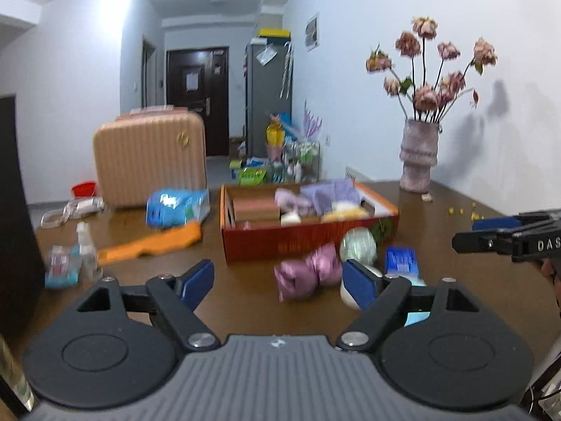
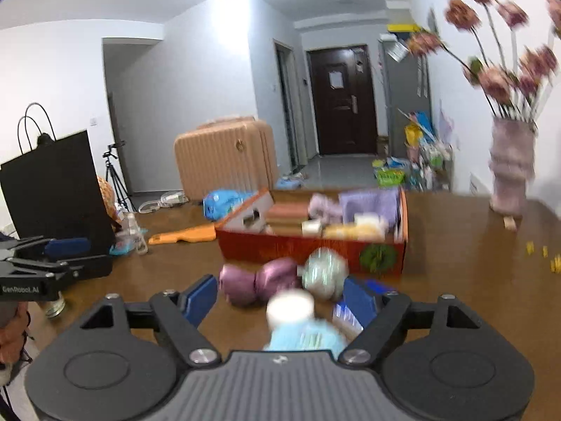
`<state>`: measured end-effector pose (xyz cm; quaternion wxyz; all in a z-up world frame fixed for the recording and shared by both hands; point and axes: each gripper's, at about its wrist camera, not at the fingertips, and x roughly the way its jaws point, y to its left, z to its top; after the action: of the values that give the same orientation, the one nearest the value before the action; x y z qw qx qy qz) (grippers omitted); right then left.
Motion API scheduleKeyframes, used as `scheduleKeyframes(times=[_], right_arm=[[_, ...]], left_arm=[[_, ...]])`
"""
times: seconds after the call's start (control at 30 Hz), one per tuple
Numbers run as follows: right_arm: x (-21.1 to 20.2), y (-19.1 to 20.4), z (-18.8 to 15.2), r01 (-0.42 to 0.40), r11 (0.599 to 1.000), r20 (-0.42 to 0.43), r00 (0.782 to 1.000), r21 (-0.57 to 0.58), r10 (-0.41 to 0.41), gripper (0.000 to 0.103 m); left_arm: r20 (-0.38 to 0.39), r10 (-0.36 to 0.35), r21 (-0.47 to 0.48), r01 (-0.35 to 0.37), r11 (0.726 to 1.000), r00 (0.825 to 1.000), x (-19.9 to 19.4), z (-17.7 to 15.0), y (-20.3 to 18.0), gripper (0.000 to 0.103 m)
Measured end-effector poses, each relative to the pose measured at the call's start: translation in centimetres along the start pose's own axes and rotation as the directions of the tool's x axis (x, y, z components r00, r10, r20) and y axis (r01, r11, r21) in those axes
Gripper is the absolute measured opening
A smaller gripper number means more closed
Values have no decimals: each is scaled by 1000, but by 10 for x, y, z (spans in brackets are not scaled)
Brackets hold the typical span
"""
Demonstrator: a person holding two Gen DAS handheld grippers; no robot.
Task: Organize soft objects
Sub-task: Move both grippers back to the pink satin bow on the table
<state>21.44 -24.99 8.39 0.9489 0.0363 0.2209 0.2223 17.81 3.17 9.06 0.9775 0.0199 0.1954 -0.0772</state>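
An orange cardboard box (image 1: pixel 308 242) (image 2: pixel 308 251) on the brown table holds several soft items, among them purple cloth (image 1: pixel 331 193) (image 2: pixel 371 203). In front of it lie a pink satin pouch (image 1: pixel 306 275) (image 2: pixel 259 280), a pale green ball (image 1: pixel 357 244) (image 2: pixel 324 273), a blue pack (image 1: pixel 401 259) and a light blue bottle with a white cap (image 2: pixel 291 315). My left gripper (image 1: pixel 278 284) is open and empty, just before the pouch. My right gripper (image 2: pixel 280 300) is open, with the bottle between its fingers, untouched. The right gripper also shows at the right edge of the left wrist view (image 1: pixel 505 235).
An orange cloth (image 1: pixel 150 244), a blue plastic bag (image 1: pixel 177 207), a spray bottle (image 1: pixel 86 249) and a small packet (image 1: pixel 61 266) lie on the table's left. A vase of dried flowers (image 1: pixel 419 154) stands at the back right. A pink suitcase (image 1: pixel 150 158) is behind. A black bag (image 2: pixel 56 189) stands left.
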Motion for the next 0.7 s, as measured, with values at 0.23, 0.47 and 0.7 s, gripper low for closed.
scheduleKeyframes(times=[0.23, 0.47, 0.7], right_arm=[[-14, 10, -50, 5, 999, -40, 999, 38, -4, 79], [3, 3, -50, 24, 999, -36, 999, 48, -22, 78], [58, -14, -33, 43, 997, -69, 997, 65, -38, 77]], left_arm=[[-88, -36, -27, 34, 999, 995, -3, -38, -6, 85], [-116, -59, -50, 54, 997, 991, 26, -36, -5, 85], [-160, -77, -66, 67, 996, 984, 86, -22, -3, 85]])
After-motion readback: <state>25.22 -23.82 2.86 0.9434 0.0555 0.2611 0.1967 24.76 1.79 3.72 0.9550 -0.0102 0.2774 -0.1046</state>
